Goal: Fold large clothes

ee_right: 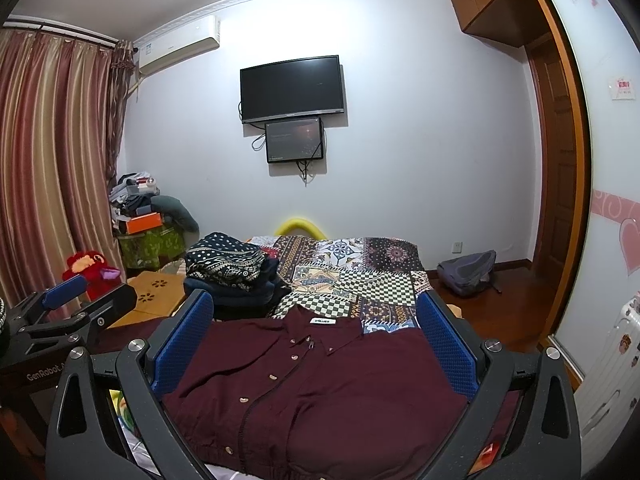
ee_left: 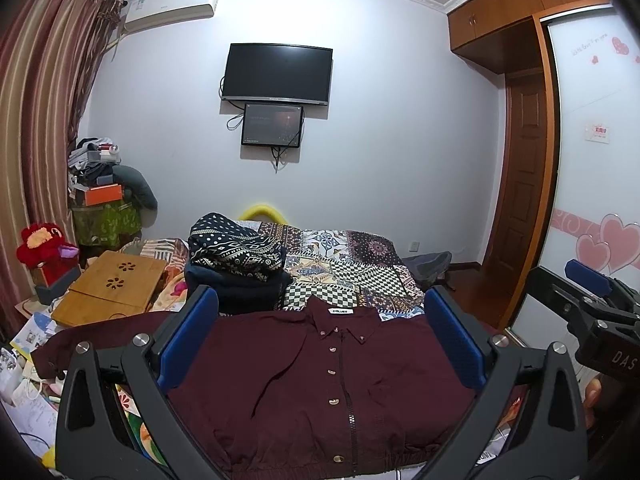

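A large maroon button-front jacket [ee_left: 320, 380] lies flat, front up, on the near end of the bed, collar toward the far wall; it also shows in the right wrist view [ee_right: 320, 384]. My left gripper [ee_left: 320, 304] is open above its lower part, blue pads wide apart, holding nothing. My right gripper [ee_right: 316, 308] is open the same way, beside the left one. The right gripper shows at the right edge of the left wrist view [ee_left: 592, 304], and the left gripper at the left edge of the right wrist view [ee_right: 80, 300]. The left sleeve [ee_left: 100, 336] spreads out to the left.
A patterned quilt [ee_left: 352, 264] covers the bed. A pile of folded clothes [ee_left: 236, 264] sits beyond the jacket's left shoulder. A wooden lap desk [ee_left: 112, 288] and papers lie left. A grey backpack [ee_right: 468, 272] is on the floor at the right, by the wardrobe [ee_left: 592, 160].
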Demonstrator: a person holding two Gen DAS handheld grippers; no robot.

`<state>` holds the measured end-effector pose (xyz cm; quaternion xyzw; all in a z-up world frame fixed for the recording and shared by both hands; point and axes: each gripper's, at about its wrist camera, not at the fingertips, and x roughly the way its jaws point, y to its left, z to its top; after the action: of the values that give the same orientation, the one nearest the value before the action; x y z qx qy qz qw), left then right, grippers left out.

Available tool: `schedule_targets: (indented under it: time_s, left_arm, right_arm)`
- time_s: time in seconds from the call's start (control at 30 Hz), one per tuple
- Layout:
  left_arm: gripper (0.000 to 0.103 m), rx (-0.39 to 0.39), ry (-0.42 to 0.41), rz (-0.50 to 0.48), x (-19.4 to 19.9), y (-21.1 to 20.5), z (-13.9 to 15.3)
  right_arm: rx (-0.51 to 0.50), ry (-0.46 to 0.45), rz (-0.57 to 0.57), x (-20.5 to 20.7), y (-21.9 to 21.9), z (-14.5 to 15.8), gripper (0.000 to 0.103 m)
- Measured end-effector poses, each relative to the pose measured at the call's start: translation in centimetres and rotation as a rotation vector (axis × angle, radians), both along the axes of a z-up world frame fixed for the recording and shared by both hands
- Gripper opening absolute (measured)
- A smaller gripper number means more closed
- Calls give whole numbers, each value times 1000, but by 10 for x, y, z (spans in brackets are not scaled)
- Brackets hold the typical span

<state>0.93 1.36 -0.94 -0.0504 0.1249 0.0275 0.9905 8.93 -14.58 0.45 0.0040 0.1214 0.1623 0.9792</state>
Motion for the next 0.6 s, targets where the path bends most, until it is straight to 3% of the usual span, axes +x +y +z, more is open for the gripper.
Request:
schedule_targets:
  time_s: [0.6]
  left_arm:
    - [103, -10, 16, 5, 3, 5, -2]
  right_arm:
    - [1, 13, 3, 2, 0, 0, 101]
